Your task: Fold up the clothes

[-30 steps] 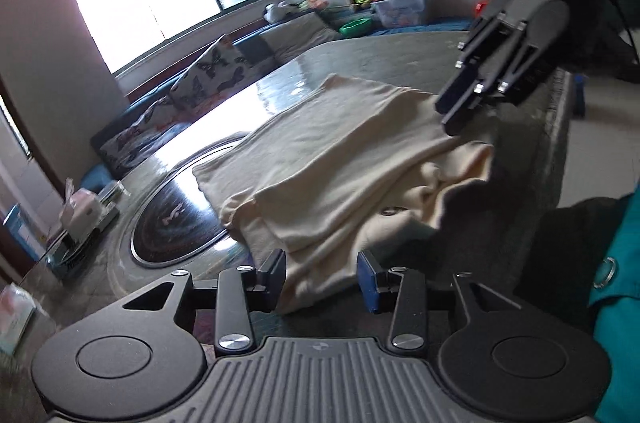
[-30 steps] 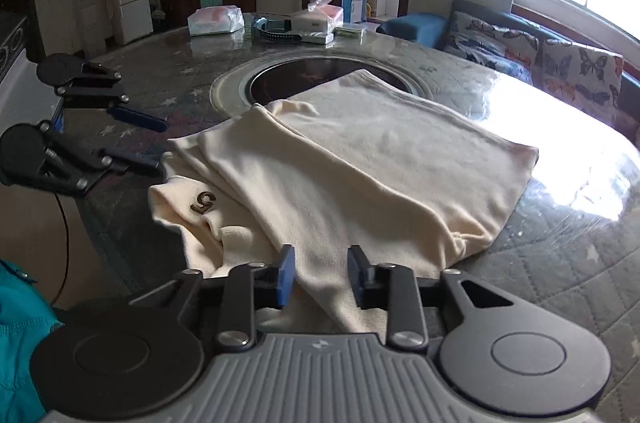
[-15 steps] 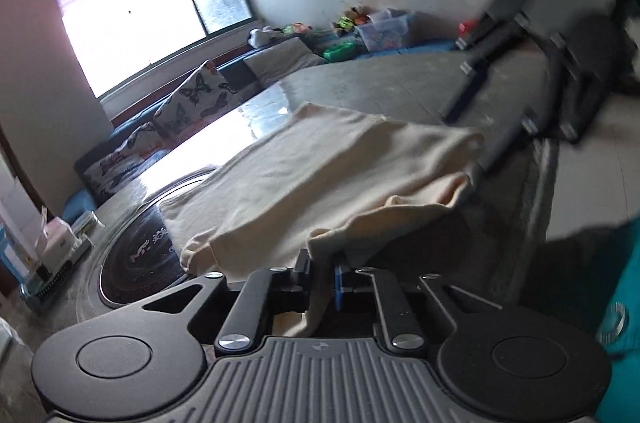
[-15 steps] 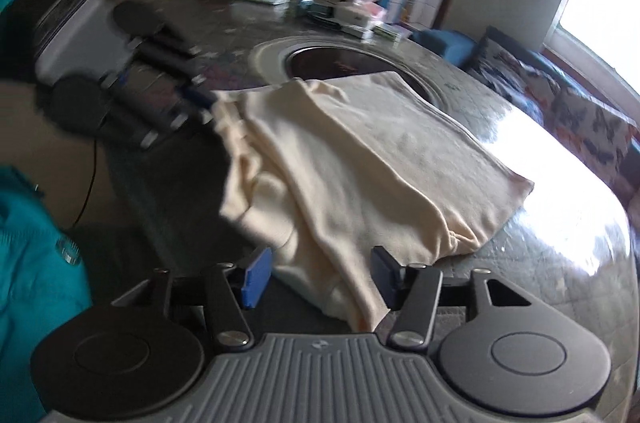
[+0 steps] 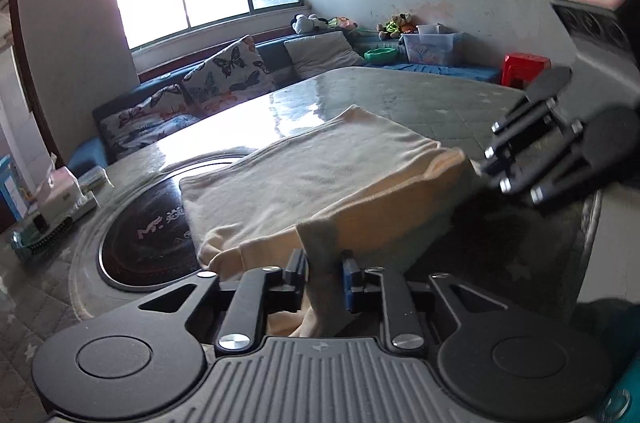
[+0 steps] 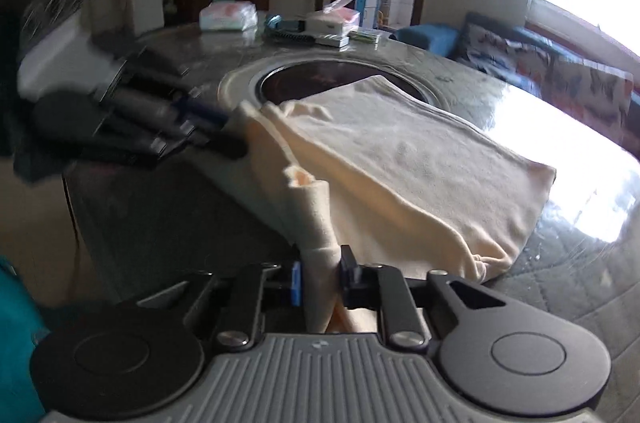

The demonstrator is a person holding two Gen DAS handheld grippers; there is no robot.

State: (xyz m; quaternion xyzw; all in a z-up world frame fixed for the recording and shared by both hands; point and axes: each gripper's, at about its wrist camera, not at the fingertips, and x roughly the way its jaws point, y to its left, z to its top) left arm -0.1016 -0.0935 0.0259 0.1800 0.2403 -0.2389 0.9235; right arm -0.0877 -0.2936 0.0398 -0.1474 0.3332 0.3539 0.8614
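Observation:
A cream garment point(image 5: 320, 167) lies folded on the grey round table point(image 5: 400, 95), its near edge raised off the top. In the left wrist view my left gripper point(image 5: 324, 273) pinches a bunched corner of that edge; its jaws are opening slightly with the cloth still pressed between the pads. In the right wrist view the garment point(image 6: 400, 151) runs into my right gripper point(image 6: 320, 279), whose jaws are closing on the other near corner. Each gripper also shows in the other's view: the right gripper point(image 5: 480, 169) at the cloth's right corner, the left gripper point(image 6: 232, 131), blurred, at its left corner.
A black round hob point(image 5: 148, 239) is set into the table under the garment's far left part. A tissue box point(image 5: 60, 187) and small packs point(image 6: 328, 23) stand at the table's far side. A sofa with butterfly cushions point(image 5: 224, 79) runs under the window. The table edge is just below both grippers.
Both grippers stood open over the flat garment; now each is closed on a near corner and the near edge is lifted. The right gripper opened wide, then closed.

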